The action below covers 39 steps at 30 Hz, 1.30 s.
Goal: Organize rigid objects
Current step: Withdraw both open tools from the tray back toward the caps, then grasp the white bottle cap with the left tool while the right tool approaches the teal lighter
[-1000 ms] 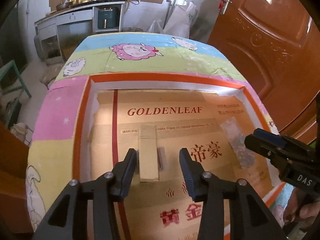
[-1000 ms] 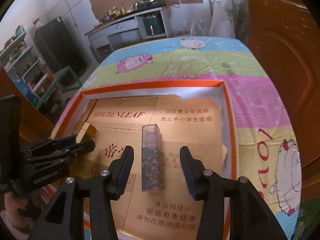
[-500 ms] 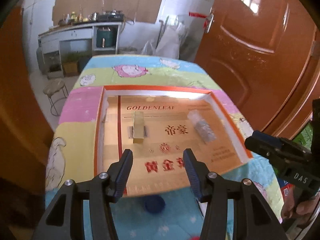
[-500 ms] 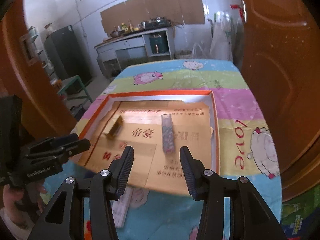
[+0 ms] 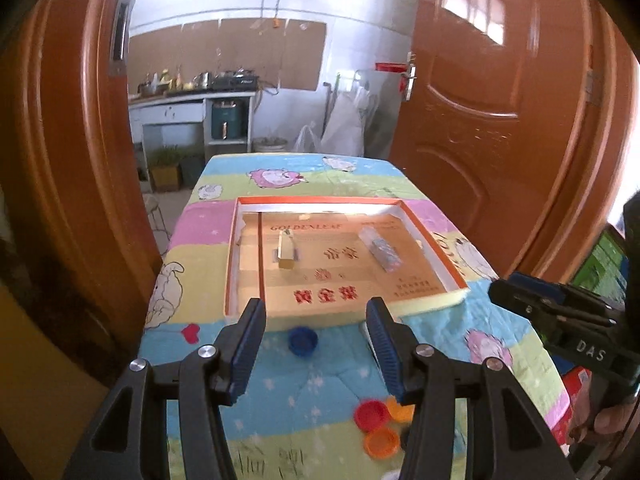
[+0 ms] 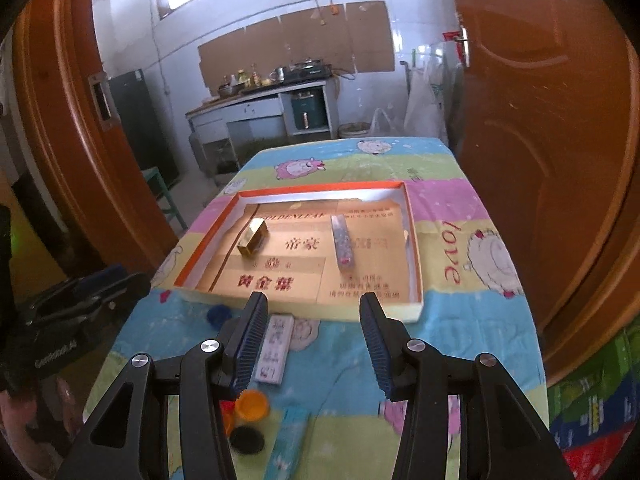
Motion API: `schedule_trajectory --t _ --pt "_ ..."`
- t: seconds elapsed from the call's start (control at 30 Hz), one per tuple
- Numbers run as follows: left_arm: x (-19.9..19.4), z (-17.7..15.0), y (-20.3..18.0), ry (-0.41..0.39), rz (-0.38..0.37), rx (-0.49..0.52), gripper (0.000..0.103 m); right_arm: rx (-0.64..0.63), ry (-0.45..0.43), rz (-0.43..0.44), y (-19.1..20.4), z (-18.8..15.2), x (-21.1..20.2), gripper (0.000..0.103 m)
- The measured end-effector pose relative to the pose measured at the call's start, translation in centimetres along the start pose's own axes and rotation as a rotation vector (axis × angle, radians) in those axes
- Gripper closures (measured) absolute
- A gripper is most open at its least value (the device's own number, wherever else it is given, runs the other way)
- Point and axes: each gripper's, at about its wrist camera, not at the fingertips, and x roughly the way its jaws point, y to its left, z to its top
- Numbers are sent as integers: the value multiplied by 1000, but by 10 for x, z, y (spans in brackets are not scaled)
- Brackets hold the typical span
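left gripper [image 5: 316, 344]: jaws spread wide, nothing held – raised over the near part of the table.
right gripper [image 6: 314, 340]: jaws spread wide, nothing held – also seen at the right edge of the left view.
tray [image 5: 436, 236]: shallow, orange-rimmed, lined with gold cardboard; set beyond both pairs of jaws on the cartoon-print cloth [image 6: 460, 320].
gold box [image 6: 253, 237]: laid in the tray's left half, beyond the left jaw in the right view.
floral case [image 6: 342, 242]: long and clear-topped, laid in the tray well apart from the gold box, beyond the gap between the right jaws.
blue cap [image 5: 303, 340]: on the cloth just short of the tray, seen between the left jaws.
red cap [image 5: 371, 416]: below the left gripper's right jaw, touching an orange cap [image 5: 382, 442].
black cap [image 6: 246, 440]: beside the right gripper's left jaw.
flat pack [image 6: 275, 348]: printed, on the cloth just inside that same jaw.
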Motion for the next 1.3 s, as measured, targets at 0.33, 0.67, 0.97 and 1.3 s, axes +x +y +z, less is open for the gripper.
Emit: schedule_trajectory --t 0.33,0.67,0.97,1.3 --pt "-39 -43 -20 -34 -10 36 51 40 -7 -32 1 -33 -34 54" --pt "-57 -66 -38 -52 36 74 51 36 -13 -48 5 -50 -53 54" --pt "-64 -80 -50 -68 129 79 51 20 -2 -48 15 -69 -57 54" --pt "-56 -94 -56 -27 90 86 51 9 21 -42 17 -81 -56 54"
